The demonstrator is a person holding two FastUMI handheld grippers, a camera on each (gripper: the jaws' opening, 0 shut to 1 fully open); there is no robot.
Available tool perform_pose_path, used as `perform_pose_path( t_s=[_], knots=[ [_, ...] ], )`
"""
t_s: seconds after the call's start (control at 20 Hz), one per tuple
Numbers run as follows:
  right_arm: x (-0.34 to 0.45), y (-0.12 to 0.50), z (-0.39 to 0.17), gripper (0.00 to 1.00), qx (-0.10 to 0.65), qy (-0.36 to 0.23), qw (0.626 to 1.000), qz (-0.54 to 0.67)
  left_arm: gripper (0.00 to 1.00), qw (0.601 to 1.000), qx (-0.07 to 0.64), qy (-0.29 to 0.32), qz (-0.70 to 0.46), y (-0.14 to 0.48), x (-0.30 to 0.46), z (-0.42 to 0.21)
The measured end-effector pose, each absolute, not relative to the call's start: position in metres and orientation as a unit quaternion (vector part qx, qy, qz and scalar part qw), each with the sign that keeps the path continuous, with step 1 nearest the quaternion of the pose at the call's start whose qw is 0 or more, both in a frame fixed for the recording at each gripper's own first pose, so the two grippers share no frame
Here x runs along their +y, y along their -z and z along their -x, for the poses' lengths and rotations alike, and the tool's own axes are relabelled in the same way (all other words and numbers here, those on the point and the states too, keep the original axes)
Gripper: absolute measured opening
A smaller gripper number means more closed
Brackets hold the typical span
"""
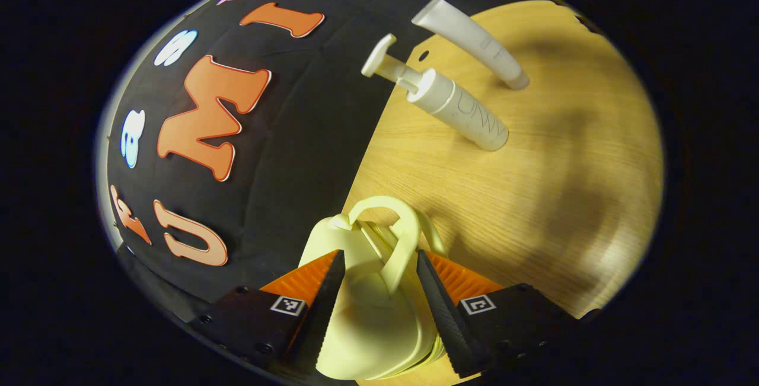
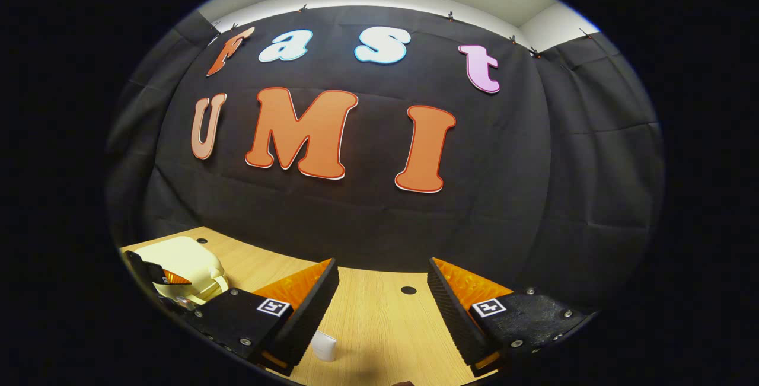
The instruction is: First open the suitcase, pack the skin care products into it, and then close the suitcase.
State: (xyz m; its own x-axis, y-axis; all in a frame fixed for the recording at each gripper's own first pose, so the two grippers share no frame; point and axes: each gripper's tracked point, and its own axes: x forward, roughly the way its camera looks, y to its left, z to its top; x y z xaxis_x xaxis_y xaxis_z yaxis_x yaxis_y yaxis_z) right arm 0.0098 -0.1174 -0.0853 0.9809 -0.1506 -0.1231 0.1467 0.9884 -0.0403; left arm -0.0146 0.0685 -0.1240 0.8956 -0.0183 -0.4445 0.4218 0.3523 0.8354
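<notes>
Pale-yellow suitcase (image 1: 367, 309) between left gripper (image 1: 379, 273) fingers, at wooden table (image 1: 533, 196) edge

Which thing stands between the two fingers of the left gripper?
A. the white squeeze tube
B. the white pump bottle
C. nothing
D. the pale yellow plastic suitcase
D: in the left gripper view the left gripper has the pale yellow plastic suitcase between its fingers, while the white pump bottle and white squeeze tube lie farther off on the wooden table.

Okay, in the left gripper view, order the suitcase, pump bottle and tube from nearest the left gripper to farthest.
1. Suitcase: between the left gripper fingers, at the table's near edge.
2. Pump bottle: lying farther along the table.
3. Tube: just beyond the bottle, farthest.
</notes>
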Motion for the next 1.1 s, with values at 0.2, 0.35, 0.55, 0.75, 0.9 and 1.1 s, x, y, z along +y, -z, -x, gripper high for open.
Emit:
perform_pose_path(
  t_s=[0.2,0.35,0.55,0.75,0.9,1.1],
  knots=[
    [-0.118,0.091,-0.006,0.96,0.070,0.073,0.995,0.014,0.54,0.778,0.165,0.138,-0.590,0.116,0.074,0.006],
    [-0.120,0.094,-0.004,0.96,0.072,0.074,0.995,0.016,0.29,0.780,0.157,0.133,-0.591,0.114,0.075,0.004],
    [-0.118,0.095,-0.005,0.96,0.076,0.076,0.994,0.009,0.22,0.811,0.151,0.123,-0.551,0.106,0.075,0.005],
    [-0.107,0.093,-0.010,0.96,0.078,0.074,0.994,0.007,0.21,0.864,0.151,0.084,-0.472,0.096,0.075,0.006],
    [-0.095,0.088,-0.013,0.96,0.079,0.070,0.994,0.009,0.17,0.901,0.155,0.055,-0.401,0.092,0.075,0.007],
    [-0.076,0.076,-0.019,0.96,0.073,0.070,0.995,0.016,0.17,0.939,0.151,0.024,-0.308,0.079,0.081,0.006]
  ],
)
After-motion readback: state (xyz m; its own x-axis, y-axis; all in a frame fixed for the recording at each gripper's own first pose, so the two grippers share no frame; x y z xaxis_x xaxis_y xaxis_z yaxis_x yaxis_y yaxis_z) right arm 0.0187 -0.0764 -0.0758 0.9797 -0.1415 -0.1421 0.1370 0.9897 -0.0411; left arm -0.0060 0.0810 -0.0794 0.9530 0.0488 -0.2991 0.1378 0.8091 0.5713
